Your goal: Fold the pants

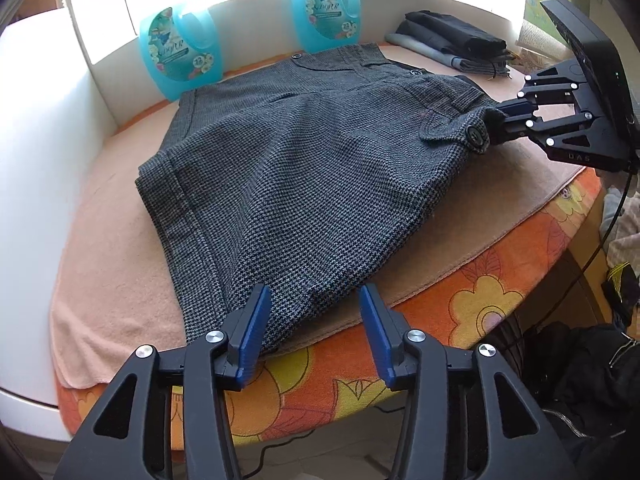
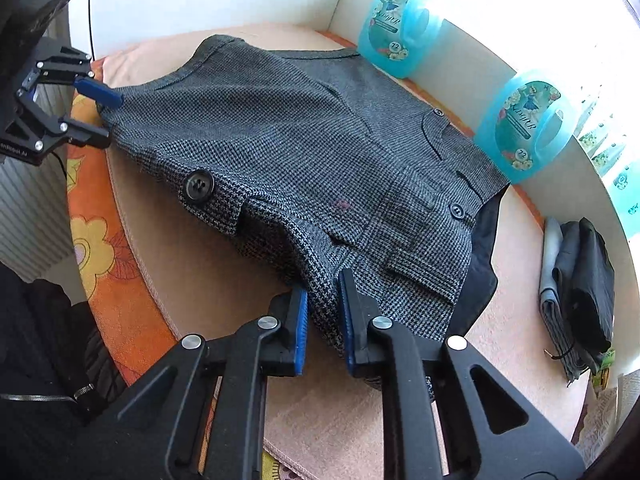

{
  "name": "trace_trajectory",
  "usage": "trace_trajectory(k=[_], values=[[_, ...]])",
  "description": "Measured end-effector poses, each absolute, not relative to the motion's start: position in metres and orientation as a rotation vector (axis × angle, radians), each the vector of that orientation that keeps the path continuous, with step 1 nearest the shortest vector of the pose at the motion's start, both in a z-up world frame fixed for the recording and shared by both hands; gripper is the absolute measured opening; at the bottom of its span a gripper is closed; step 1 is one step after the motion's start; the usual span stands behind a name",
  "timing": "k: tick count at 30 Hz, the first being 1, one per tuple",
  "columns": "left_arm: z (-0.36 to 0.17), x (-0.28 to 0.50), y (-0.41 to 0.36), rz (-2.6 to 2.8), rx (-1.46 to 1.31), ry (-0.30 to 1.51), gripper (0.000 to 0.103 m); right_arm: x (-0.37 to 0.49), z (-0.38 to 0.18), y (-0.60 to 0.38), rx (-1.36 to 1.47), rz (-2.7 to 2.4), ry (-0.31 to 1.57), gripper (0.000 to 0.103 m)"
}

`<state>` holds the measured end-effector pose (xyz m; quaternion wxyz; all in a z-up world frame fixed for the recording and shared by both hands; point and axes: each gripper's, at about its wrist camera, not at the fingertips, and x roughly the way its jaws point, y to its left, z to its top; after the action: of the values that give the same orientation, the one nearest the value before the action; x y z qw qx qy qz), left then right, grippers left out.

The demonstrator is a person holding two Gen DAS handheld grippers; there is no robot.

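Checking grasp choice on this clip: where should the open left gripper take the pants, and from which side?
Probably the corner of the pants nearest the left gripper, approached from the table's front edge. That corner overhangs the towel and sits between the open jaws. The right gripper already pinches the waistband corner.

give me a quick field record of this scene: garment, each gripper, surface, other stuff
garment: grey houndstooth pants, folded, lying on the towel
left gripper: open, fingers astride the near fabric edge
right gripper: shut on the waistband
surface: peach towel over a floral cloth
other: two blue detergent bottles, stack of folded clothes
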<state>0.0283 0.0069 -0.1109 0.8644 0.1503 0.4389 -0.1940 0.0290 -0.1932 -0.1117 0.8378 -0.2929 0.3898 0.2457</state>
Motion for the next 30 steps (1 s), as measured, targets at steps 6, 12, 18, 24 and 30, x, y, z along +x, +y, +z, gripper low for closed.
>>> trace_trajectory(k=[6, 12, 18, 24, 30], values=[[-0.116, 0.034, -0.001, -0.376, 0.349, 0.917, 0.046, 0.037, -0.094, -0.195, -0.579, 0.507, 0.794, 0.013], [-0.120, 0.044, -0.001, -0.357, 0.308, 0.920, 0.022, 0.040, -0.082, -0.198, -0.554, 0.495, 0.768, 0.013], [-0.107, 0.047, 0.004, -0.333, 0.253, 0.859, 0.007, 0.034, -0.080, -0.198, -0.541, 0.486, 0.750, 0.013], [-0.081, 0.055, 0.013, -0.295, 0.192, 0.753, 0.005, 0.034, -0.070, -0.202, -0.503, 0.458, 0.712, 0.013], [-0.048, 0.075, 0.018, -0.272, 0.161, 0.646, 0.005, 0.043, -0.048, -0.200, -0.478, 0.420, 0.652, 0.013]])
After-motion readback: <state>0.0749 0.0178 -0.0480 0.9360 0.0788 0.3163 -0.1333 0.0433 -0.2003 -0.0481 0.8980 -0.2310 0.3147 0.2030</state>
